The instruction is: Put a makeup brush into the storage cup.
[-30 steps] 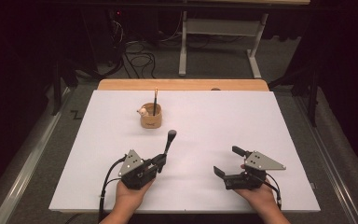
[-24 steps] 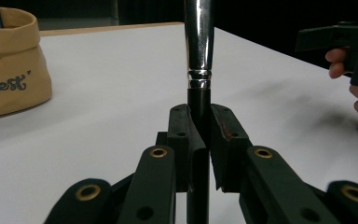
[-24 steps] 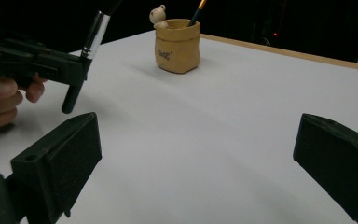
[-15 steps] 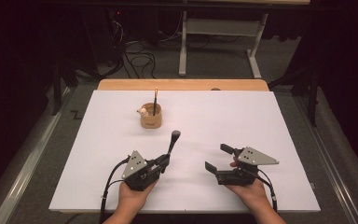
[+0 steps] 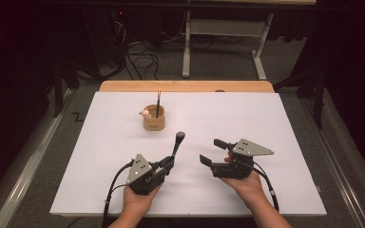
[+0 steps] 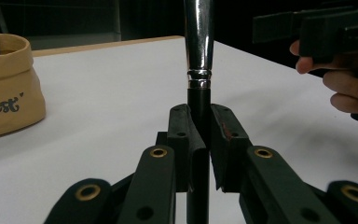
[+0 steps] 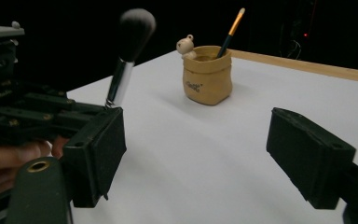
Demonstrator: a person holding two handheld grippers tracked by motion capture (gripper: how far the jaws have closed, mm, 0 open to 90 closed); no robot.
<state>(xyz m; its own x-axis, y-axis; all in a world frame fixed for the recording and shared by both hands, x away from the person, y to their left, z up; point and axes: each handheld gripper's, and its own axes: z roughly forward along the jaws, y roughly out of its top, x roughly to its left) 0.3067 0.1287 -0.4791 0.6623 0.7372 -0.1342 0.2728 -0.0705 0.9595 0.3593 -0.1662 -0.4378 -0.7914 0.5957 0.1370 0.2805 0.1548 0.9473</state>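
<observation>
White paper covers the worktop (image 5: 275,123), and dark floor with cables lies behind its far edge. One tan pouch (image 5: 154,118) stands near the far edge, holding one thin brush (image 5: 158,102) and one small bear figure (image 5: 145,113); its writing reads "Best" in the left gripper view. One makeup brush (image 5: 177,145) is clenched upright in the left gripper (image 5: 167,164) near the front edge. The right gripper (image 5: 214,151) beside it is released, its jaws just closing, nothing between them.
</observation>
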